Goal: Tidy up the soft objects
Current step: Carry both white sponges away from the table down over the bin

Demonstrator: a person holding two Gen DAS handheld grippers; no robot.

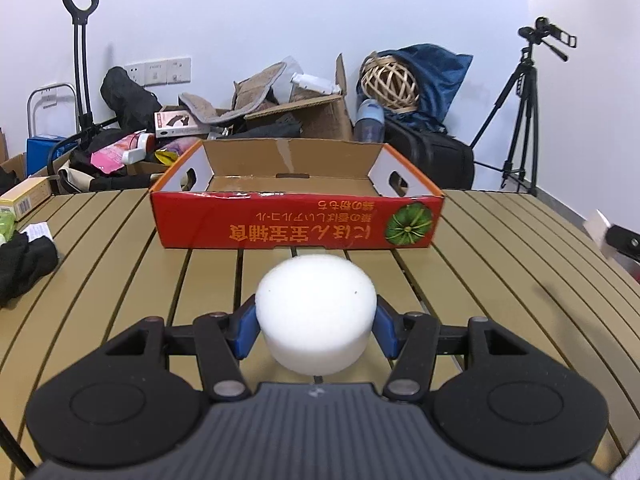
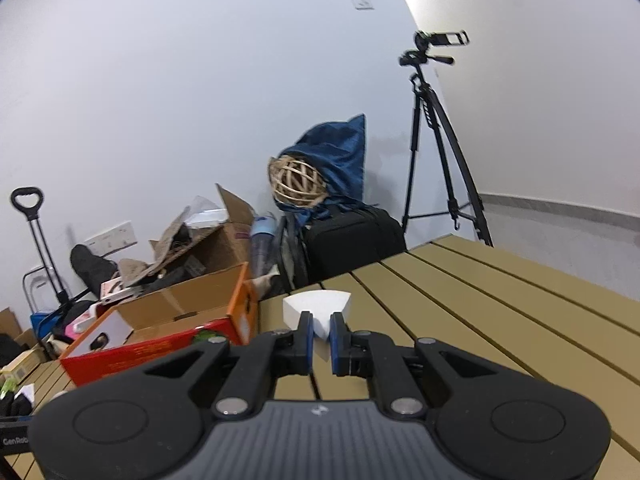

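Left wrist view, left to right. Black crumpled cloth point(image 1: 24, 266) lies at the left edge of the tan slatted worktop point(image 1: 500, 280), with a small yellowish carton point(image 1: 26, 198) behind it near the far left corner. Middle: a shallow red cardboard tray with orange lettering and a green pumpkin print point(image 1: 298, 222) sits on the worktop towards its far edge, open, brown inside; nothing shows in the part of its floor that is visible. In front of it, the left hand-held gripper point(image 1: 316, 330) is clamped on a white round foam cylinder point(image 1: 316, 314), blue pads pressing its two sides, the cylinder clear of the slats. At the right edge a white foam corner point(image 1: 598, 232) shows.

Right wrist view. The same red tray point(image 2: 160, 350) stands at left. The right hand-held gripper point(image 2: 320, 336) is pinched nearly together on a white wedge-shaped foam piece point(image 2: 316, 304), its narrow end between the blue pads, wide end pointing ahead over the worktop. Beyond the far edge: a black tripod with camera point(image 2: 436, 128).
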